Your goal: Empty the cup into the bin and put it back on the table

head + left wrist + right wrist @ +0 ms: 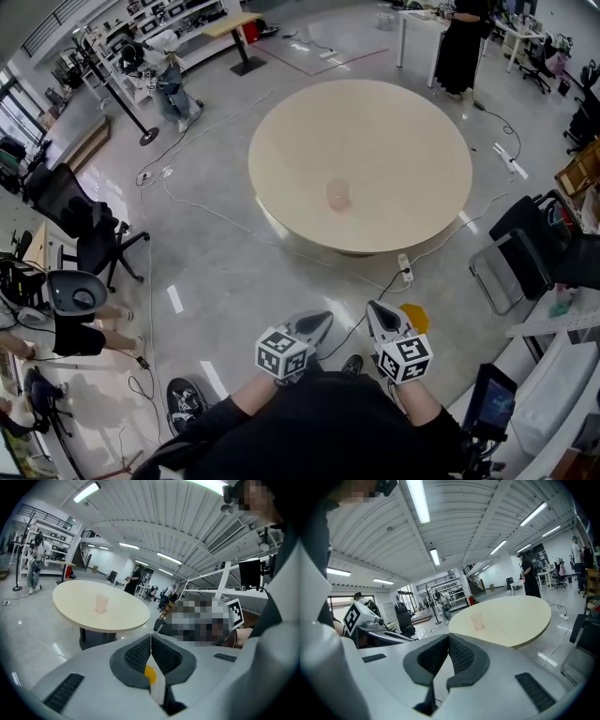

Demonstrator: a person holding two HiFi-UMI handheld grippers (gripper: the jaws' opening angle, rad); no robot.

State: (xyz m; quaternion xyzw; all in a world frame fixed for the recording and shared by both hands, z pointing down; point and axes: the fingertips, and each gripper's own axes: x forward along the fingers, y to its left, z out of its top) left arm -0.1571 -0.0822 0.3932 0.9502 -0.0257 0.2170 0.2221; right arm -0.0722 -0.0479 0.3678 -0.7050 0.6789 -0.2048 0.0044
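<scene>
A pale pink translucent cup (337, 195) stands upright near the front of a round beige table (412, 122), well ahead of me across bare floor. The cup (101, 603) also appears small in the left gripper view, and the cup (477, 621) sits on the round table (520, 616) in the right gripper view. My left gripper (319, 322) and right gripper (377, 309) are held close to my body, side by side, both shut with nothing between the jaws. The left gripper (151, 641) and right gripper (448, 641) point toward the table. No bin is in view.
A white power strip (405, 270) and its cables lie on the floor by the table's front. Black office chairs (84, 225) stand at the left, a dark folding chair (525, 253) at the right. A person in black (461, 47) stands behind the table.
</scene>
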